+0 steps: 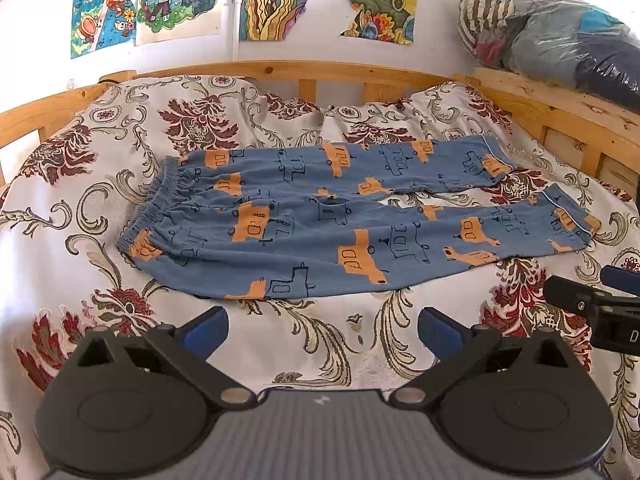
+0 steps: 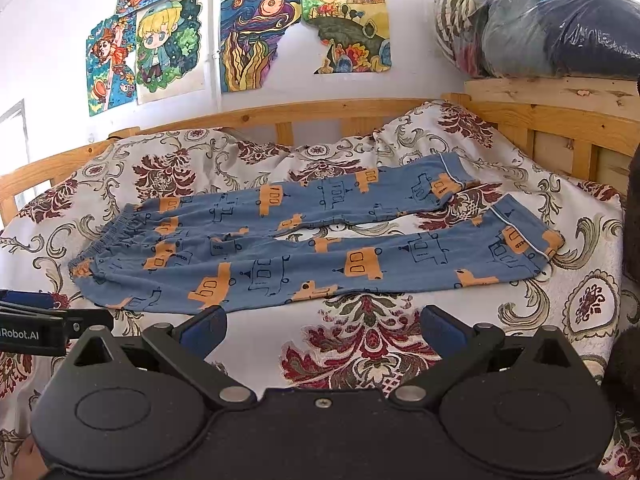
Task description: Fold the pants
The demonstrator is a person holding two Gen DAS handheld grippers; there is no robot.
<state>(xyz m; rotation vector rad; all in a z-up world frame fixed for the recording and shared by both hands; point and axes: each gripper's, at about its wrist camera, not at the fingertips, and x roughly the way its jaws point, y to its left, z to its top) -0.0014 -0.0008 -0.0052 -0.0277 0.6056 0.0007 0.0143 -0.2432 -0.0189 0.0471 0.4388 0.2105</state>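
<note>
Blue pants [image 1: 320, 216] lie flat and sideways on the bed [image 1: 60, 208], waist left, legs right, just past both tongs [image 1: 323, 330] [image 2: 323, 328], which are wide apart.

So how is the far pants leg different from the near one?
The far leg lies straight toward the headboard side, while the near leg angles away from it, leaving a gap of bedspread between them. The near leg's cuff reaches further right than the far leg's cuff. The near leg lies closer to both grippers. Both are blue with orange vehicles, flat, and joined at the elastic waistband.
</note>
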